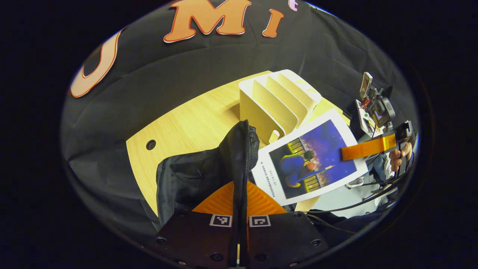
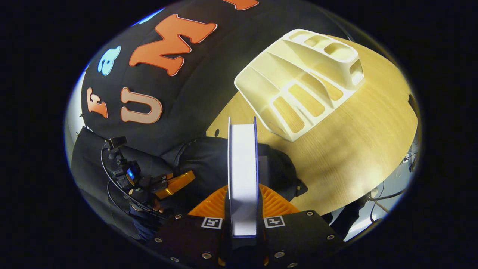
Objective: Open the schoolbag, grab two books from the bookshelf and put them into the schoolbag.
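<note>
While the left gripper pinches the black schoolbag's raised edge, the right gripper clamps a book above it, near the cream bookshelf.

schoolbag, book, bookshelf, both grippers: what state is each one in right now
schoolbag: on the table, a fold of its edge lifted by the left gripper
book: off the shelf, held in the air beside the schoolbag
bookshelf: standing on the table, its slots empty
left gripper: shut on the schoolbag
right gripper: shut on the book
</note>
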`<state>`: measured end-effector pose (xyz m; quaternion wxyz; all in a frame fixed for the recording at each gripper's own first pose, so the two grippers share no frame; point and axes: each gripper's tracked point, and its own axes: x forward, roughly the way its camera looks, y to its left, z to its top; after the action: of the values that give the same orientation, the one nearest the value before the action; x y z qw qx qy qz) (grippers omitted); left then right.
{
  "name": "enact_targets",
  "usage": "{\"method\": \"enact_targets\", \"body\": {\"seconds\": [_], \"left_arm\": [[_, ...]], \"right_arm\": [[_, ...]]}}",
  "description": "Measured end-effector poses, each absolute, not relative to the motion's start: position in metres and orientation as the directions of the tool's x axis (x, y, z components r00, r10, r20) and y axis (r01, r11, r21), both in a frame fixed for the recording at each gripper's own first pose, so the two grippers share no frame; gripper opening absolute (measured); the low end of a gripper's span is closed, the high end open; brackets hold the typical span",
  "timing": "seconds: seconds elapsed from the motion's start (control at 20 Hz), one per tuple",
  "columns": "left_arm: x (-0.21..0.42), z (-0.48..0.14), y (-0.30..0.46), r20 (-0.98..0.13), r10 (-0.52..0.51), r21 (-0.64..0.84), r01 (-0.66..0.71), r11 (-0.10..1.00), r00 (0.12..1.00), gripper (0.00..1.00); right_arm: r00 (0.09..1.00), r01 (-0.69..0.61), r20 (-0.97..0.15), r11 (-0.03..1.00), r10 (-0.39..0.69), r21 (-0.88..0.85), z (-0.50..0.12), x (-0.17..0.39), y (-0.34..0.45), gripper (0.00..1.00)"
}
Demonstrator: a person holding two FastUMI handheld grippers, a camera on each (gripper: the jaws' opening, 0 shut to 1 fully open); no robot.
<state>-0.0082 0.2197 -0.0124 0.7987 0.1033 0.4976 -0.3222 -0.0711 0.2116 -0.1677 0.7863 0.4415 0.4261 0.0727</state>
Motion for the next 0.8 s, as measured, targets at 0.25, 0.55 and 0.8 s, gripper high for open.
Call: {"method": "enact_targets", "body": {"seconds": [0.25, 0.55, 0.8], "left_arm": [[-0.007, -0.012, 0.219, -0.859, -0.416, -0.166, 0.605, 0.779, 0.3, 0.03], [-0.006, -0.007, 0.212, -0.851, -0.425, -0.166, 0.611, 0.774, 0.307, 0.03], [-0.006, -0.004, 0.201, -0.847, -0.436, -0.171, 0.62, 0.766, 0.304, 0.03]], "right_arm": [[0.617, 0.232, -0.588, 0.594, 0.523, 0.771, -0.194, -0.055, 0.244, 0.25], [0.625, 0.197, -0.508, 0.51, 0.593, 0.837, -0.22, -0.042, 0.289, 0.26], [0.646, 0.238, -0.476, 0.435, 0.597, 0.868, -0.247, -0.031, 0.305, 0.26]]}}
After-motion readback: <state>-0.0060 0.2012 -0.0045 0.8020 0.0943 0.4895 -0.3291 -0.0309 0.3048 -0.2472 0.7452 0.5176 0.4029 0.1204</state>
